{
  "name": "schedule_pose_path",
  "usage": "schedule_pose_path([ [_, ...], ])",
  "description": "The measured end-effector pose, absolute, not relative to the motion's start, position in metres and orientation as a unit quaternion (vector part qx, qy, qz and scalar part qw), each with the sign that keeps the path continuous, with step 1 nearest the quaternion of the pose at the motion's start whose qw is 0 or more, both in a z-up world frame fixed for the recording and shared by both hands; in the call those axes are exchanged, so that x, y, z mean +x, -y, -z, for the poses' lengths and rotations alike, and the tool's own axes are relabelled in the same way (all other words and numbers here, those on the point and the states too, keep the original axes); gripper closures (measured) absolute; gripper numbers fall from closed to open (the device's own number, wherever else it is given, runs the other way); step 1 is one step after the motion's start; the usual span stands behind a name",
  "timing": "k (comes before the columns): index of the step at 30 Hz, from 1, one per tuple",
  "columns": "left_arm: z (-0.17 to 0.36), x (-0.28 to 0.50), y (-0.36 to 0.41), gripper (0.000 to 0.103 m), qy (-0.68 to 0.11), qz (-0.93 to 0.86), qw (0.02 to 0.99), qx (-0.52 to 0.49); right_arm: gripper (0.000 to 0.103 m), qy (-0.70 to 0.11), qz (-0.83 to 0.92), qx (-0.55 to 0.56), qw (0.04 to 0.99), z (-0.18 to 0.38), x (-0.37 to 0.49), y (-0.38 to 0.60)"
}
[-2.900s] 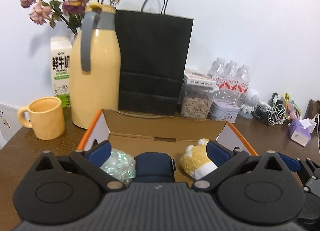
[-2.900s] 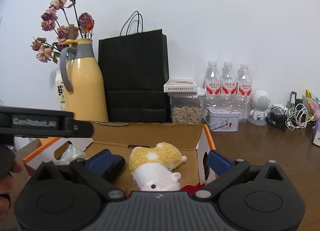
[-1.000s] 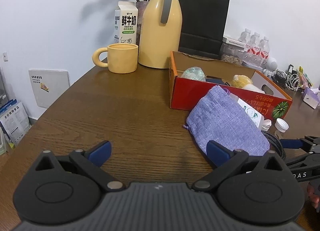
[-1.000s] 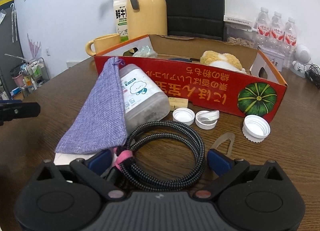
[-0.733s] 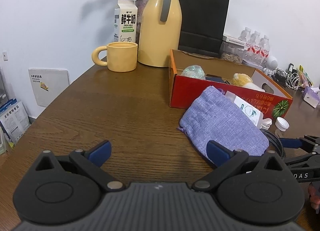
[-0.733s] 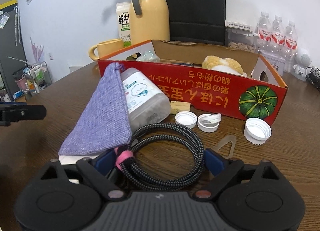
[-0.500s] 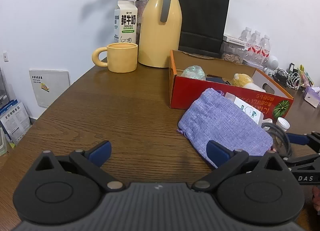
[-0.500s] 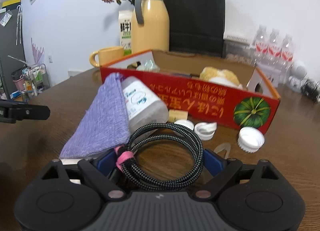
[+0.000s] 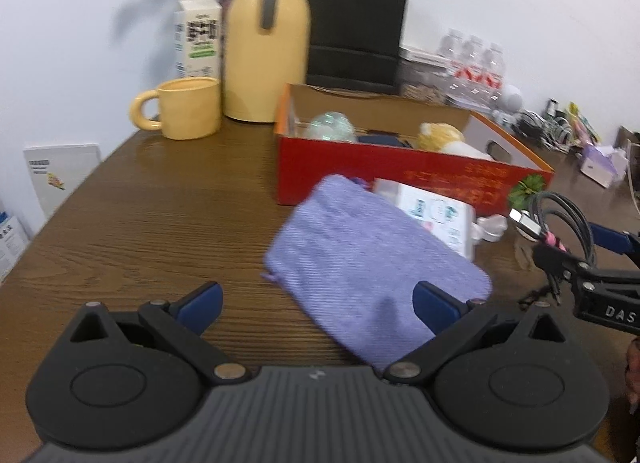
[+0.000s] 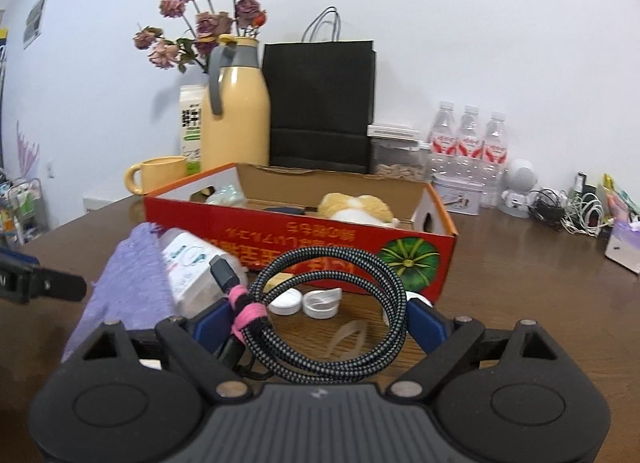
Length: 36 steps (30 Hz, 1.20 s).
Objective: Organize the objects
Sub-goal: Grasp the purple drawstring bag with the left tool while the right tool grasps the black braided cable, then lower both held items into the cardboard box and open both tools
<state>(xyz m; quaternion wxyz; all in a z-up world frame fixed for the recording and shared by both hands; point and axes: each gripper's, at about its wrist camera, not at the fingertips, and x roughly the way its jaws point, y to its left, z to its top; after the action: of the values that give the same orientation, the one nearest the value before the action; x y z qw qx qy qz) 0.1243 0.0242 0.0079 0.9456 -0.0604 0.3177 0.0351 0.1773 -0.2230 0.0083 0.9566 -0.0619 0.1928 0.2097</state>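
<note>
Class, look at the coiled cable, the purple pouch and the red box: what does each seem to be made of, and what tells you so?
Coiled cable: apparently braided fabric sheath, black-grey weave. Purple pouch: seemingly coarse woven cloth, visible threads, matte. Red box: likely cardboard, brown inside, printed outside.

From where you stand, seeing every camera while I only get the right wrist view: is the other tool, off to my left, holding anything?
Observer: No. The left wrist view shows the left gripper with its fingers wide apart, gripping nothing.
Visitor: What lies in front of it?
Observer: The purple pouch, flat on the table; its near end runs out of sight behind one finger.
Visitor: Is my cable actually off the table?
Observer: Yes. Seen from the side, the cable coil hangs in the air from the right gripper, near the corner of the red box.
</note>
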Motion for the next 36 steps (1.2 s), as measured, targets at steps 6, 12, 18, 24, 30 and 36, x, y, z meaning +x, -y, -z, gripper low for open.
schedule_pose_path([
  [6, 0.007, 0.146, -0.003, 0.000, -0.333, -0.024, 0.941, -0.050, 0.012, -0.192, -0.206, -0.056, 0.958, -0.007, 0.176, 0.228],
  [12, 0.022, 0.160, 0.009, 0.000, -0.343, -0.030, 0.938, -0.027, 0.012, -0.191, -0.208, -0.052, 0.958, -0.008, 0.176, 0.228],
  [18, 0.023, 0.155, 0.010, 0.007, -0.334, -0.022, 0.942, -0.026, 0.011, -0.189, -0.209, -0.051, 0.958, -0.008, 0.174, 0.229],
  [24, 0.021, 0.146, 0.020, 0.038, -0.313, -0.002, 0.950, -0.013, 0.011, -0.189, -0.208, -0.049, 0.958, -0.008, 0.173, 0.229],
  [30, 0.016, 0.137, 0.021, 0.069, -0.298, -0.011, 0.954, -0.011, 0.011, -0.191, -0.208, -0.045, 0.958, -0.008, 0.173, 0.231],
  [36, 0.004, 0.123, 0.012, 0.085, -0.283, -0.012, 0.959, -0.011, 0.011, -0.191, -0.207, -0.044, 0.958, -0.009, 0.173, 0.232],
])
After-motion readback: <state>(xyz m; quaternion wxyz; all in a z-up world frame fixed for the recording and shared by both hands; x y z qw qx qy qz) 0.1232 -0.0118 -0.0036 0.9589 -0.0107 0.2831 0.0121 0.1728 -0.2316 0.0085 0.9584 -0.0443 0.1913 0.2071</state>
